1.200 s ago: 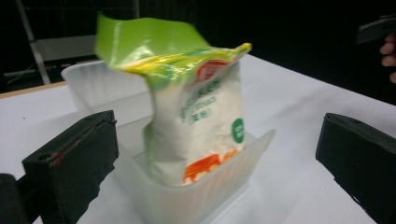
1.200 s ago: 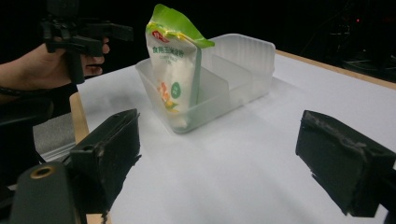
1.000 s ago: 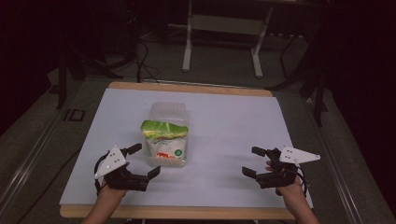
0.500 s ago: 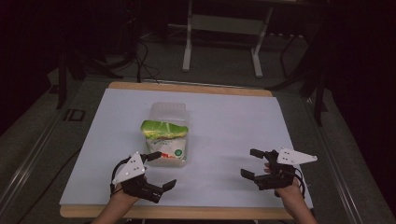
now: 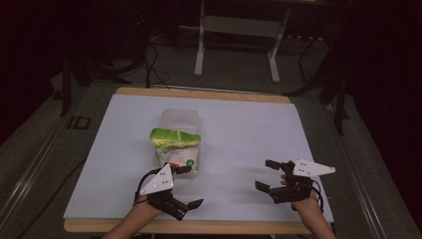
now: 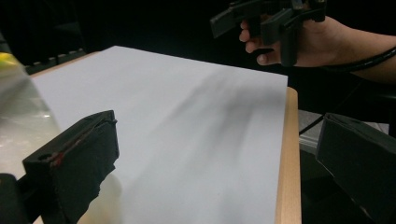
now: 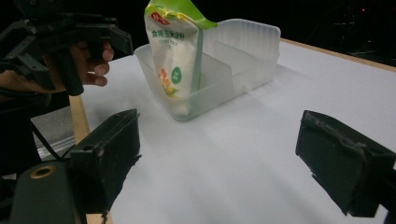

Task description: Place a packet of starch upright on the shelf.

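A white bag with a green top [image 5: 176,149] stands tilted in the near end of a clear plastic container [image 5: 180,118] on the white tabletop [image 5: 249,129]. My left gripper [image 5: 188,186] is open just in front of the container's near end, jaws pointing right, nothing between them. My right gripper [image 5: 266,175] is open near the front right, jaws pointing left at the bag. In the right gripper view the bag [image 7: 177,56] leans on the container's wall [image 7: 243,51], with the left gripper [image 7: 70,35] behind it. The left gripper view shows the right gripper [image 6: 254,23] held in a hand.
The table's wooden front edge [image 5: 224,226] runs just beneath both hands. A divider [image 7: 224,53] splits the container, and its far compartment holds nothing. Dark floor, a metal stand [image 5: 236,45] and cables lie beyond the table's far edge.
My left gripper has moved right along the front edge and turned, ending close to the container's near end. The right gripper has barely shifted. Bag and container have not moved.
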Demonstrator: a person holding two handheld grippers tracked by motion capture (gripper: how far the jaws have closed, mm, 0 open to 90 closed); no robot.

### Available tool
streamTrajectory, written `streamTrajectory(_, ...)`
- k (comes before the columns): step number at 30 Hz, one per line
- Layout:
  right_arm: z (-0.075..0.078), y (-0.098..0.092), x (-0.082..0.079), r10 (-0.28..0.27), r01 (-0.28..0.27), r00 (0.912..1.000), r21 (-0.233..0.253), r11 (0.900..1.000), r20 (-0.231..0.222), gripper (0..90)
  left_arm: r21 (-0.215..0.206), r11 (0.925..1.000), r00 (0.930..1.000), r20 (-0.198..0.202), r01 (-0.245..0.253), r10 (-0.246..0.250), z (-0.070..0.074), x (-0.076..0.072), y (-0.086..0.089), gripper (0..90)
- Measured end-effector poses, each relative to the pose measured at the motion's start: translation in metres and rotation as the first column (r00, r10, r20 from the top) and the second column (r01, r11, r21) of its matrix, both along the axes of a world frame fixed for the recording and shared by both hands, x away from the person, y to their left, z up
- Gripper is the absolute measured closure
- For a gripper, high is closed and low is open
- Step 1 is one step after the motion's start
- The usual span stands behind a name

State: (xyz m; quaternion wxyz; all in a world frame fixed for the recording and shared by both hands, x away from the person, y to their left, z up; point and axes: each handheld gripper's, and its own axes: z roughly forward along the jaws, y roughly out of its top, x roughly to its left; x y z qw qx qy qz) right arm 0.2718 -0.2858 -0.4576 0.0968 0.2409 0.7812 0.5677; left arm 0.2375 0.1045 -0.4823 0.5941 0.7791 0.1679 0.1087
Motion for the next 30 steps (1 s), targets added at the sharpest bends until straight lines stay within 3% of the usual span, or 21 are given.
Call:
streamTrajectory(6,-0.001,-0.001,0.000,0.001,-0.001,1.0000,0.000,1.000,0.001,13.6,0.004,0.9995,0.9995,-0.003,0.030,-0.030,-0.008,0.002,-0.007,0.0)
streamTrajectory(13,-0.004,0.001,-0.001,0.003,-0.003,0.9999,-0.027,1.000,0.012,13.7,0.046,0.9982,0.9992,0.012,0.037,-0.038,-0.016,-0.001,-0.012,0.0)
streamTrajectory(23,-0.008,0.001,-0.002,-0.005,0.006,0.9995,-0.030,1.000,0.033,13.6,0.037,0.9985,0.9992,0.007,0.040,-0.040,-0.019,-0.003,-0.011,0.0)
streamTrajectory(30,-0.014,0.004,-0.002,0.000,0.002,0.9994,-0.063,0.998,0.035,13.6,0.039,0.9982,0.9988,0.013,0.046,-0.047,-0.019,-0.005,-0.011,0.0)
